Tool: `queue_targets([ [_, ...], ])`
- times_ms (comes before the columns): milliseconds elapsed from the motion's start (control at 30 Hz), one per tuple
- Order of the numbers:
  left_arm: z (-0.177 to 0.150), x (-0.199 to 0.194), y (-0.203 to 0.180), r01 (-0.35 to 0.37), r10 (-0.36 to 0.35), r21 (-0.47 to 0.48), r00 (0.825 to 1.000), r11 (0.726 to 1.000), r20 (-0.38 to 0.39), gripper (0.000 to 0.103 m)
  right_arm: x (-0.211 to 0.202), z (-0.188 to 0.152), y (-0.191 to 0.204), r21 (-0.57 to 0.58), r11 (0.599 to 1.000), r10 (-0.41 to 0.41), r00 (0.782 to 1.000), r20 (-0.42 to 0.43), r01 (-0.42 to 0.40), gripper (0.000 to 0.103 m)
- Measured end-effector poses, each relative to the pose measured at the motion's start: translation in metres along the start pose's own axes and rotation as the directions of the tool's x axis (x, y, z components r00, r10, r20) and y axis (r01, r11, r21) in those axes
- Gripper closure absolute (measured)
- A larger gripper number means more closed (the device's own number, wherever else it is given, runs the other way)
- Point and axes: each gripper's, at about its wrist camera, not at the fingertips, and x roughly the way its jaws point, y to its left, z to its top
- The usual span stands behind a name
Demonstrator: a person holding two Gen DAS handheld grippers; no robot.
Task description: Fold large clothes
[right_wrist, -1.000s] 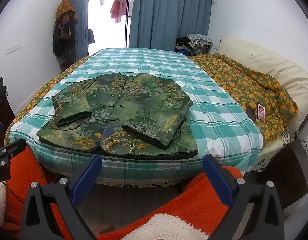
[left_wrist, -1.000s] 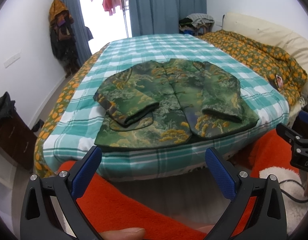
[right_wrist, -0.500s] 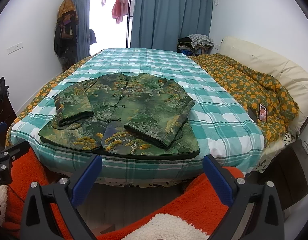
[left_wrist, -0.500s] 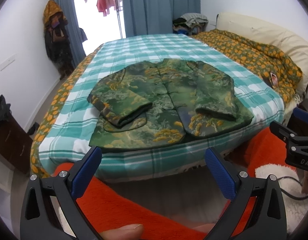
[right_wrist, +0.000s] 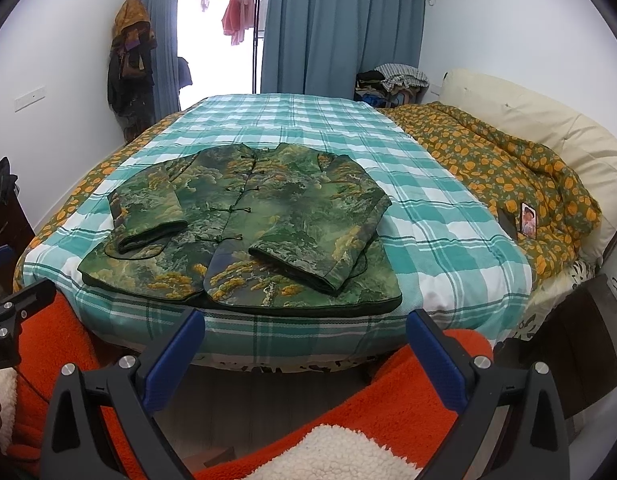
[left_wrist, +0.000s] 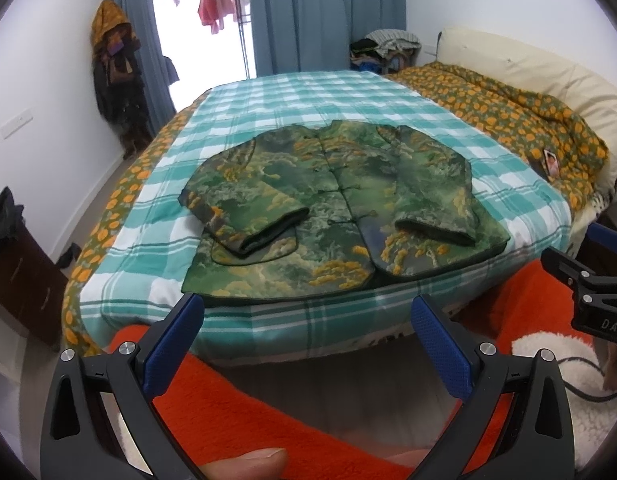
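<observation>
A green patterned jacket (left_wrist: 332,216) (right_wrist: 260,224) with yellow tree motifs lies flat, front up, near the front edge of the bed, both sleeves folded in over its chest. My left gripper (left_wrist: 308,320) hangs open short of the bed's edge, level with the jacket's hem, nothing between its blue pads (left_wrist: 176,340). My right gripper (right_wrist: 304,332) is also open and empty, short of the hem on the jacket's right half. Each gripper shows at the edge of the other's view.
The bed carries a teal checked sheet (right_wrist: 440,216) and an orange-flowered quilt (right_wrist: 508,168) bunched on the right by cream pillows, a phone (right_wrist: 528,218) lying on it. Orange fleece clothing (left_wrist: 228,392) fills the foreground. A dark cabinet (left_wrist: 16,264) stands left; curtains and hanging coats stand behind.
Both views have drifted slightly: the jacket sits a little further right in the left wrist view and the camera has tilted. Neither gripper has changed its opening.
</observation>
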Motion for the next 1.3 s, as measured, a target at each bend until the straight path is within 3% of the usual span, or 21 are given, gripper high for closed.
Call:
queue_targets([
  [1167,-0.0036,0.0026,0.0012,-0.007,0.007,0.002,1.0,1.0,-0.01,0.0,0.0023,0.0016,-0.0045,-0.016,0.999,-0.046,0.999,-0.02,0.045,0.001],
  [1300,-0.0051,0.0035,0.0059,-0.012,0.012,-0.003,1.0,1.0,-0.013,0.0,0.0014,0.0036,-0.0086,-0.005,1.0,-0.016,1.0,-0.01,0.016,0.001],
])
